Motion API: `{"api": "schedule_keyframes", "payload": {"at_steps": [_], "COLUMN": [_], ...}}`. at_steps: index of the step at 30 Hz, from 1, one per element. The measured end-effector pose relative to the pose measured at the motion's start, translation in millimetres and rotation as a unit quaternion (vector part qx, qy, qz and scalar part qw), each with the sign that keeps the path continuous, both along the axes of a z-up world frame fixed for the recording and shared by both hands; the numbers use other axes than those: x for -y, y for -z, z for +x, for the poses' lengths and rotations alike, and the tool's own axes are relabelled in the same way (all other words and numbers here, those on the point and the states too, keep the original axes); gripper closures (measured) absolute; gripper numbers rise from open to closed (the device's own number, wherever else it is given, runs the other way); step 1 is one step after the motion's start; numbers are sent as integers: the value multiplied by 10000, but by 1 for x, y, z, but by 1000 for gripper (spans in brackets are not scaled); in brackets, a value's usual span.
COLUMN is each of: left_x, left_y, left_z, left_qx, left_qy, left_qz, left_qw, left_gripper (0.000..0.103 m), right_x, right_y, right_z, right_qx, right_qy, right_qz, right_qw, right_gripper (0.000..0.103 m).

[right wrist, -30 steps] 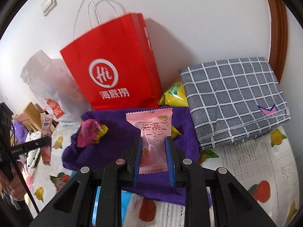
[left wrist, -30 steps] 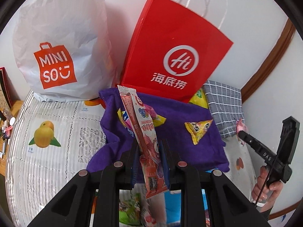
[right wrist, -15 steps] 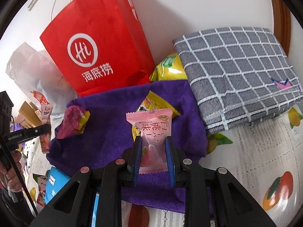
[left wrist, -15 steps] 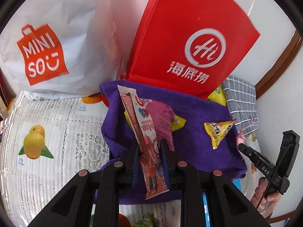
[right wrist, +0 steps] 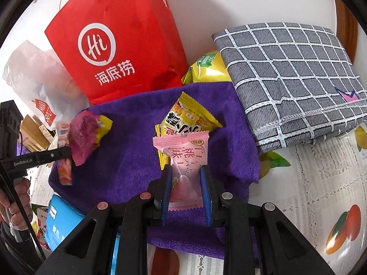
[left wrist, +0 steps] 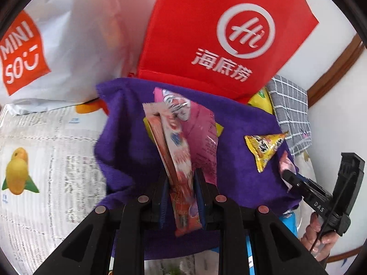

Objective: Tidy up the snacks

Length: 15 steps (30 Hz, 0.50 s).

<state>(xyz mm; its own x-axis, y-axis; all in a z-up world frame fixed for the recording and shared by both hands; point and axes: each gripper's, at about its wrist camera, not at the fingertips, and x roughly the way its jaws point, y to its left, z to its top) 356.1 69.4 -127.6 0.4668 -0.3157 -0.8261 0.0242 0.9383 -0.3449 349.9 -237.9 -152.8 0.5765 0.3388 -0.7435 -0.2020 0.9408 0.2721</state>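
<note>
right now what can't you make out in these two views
- Left wrist view: the print on the long snack stick in the left tongs is motion-blurred.
- Right wrist view: the blue packet is cut off by the tongs' frame, its label partly hidden.
- Both views: the inside of the red paper bag is not visible; its top runs off the edge.
- Right wrist view: the yellow bag is largely hidden behind the checked cloth.

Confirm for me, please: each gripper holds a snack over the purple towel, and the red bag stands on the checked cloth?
Not quite. In the right wrist view the red bag stands behind the purple towel, beside the checked cloth, not on it. Each gripper does hold a snack.
</note>
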Motion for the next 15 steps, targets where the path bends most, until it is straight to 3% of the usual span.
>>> {"api": "schedule_keyframes", "payload": {"at_steps": [7,9,11,13,15], "left_x": [-1,-2,-2,-6,-5], "left_y": [3,2,1,-3,-8], "left_z": [2,1,-2,-7,-12], "left_qx": [-123,-139,-181,-159,-77], "left_qy": [28,39,77,45,33], "left_qz": [-38,-53,-41,7,124], "left_qw": [9999,9999,9998,9999,9999], "left_gripper": [82,82,73,56,54], "right_x": [-2,-4,-3,-2,-1], "right_y": [4,2,-2,-6,-13], "right_z": [2,1,-1,-4,-8], "right_qx": [-45,-24,27,135,228], "right_qy": [-38,-89,-119,-123,-136], "right_qz": [-1,-17,-30,-30,-47], "right_qw": [10000,10000,9999,9998,9996], "right_gripper": [77,69,58,55,54]}}
